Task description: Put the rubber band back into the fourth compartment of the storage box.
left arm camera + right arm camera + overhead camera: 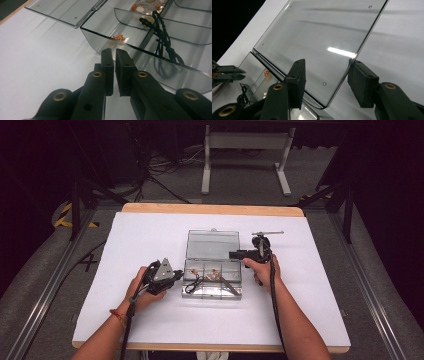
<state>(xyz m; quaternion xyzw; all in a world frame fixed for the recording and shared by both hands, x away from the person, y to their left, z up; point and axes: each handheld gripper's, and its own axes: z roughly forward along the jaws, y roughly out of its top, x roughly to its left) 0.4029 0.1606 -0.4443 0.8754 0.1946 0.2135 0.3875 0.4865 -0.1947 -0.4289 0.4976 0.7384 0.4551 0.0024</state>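
Fingers of my left gripper point(114, 56) are clenched almost together with nothing between them, only a thin slit of white counter point(42, 62) showing through; their tips sit just at the near wall of the clear plastic organiser box point(140, 62), close to its corner. That box lies open in the middle of the counter, between my two hands in the high view, its flat lid point(319, 42) folded back and resting on the white surface beyond the compartments. My right gripper point(325, 75) stands half open astride a corner of the lid; one finger point(297, 80) hangs over the clear panel, the other point(362, 82) sits outside its edge over the counter, and I cannot tell whether either pad touches the plastic (no squeeze on it that I can see), so I count them as released. Inside the box, a small heap of copper-coloured rings point(118, 37) lies in the compartment nearest my left fingers; pale and amber beads point(147, 6) fill one farther off; a black braided cord point(162, 37) drapes across the dividers beside them. My left hand point(142, 287) rests on the counter just left of the box; my right hand point(262, 267) is at the box's right side.
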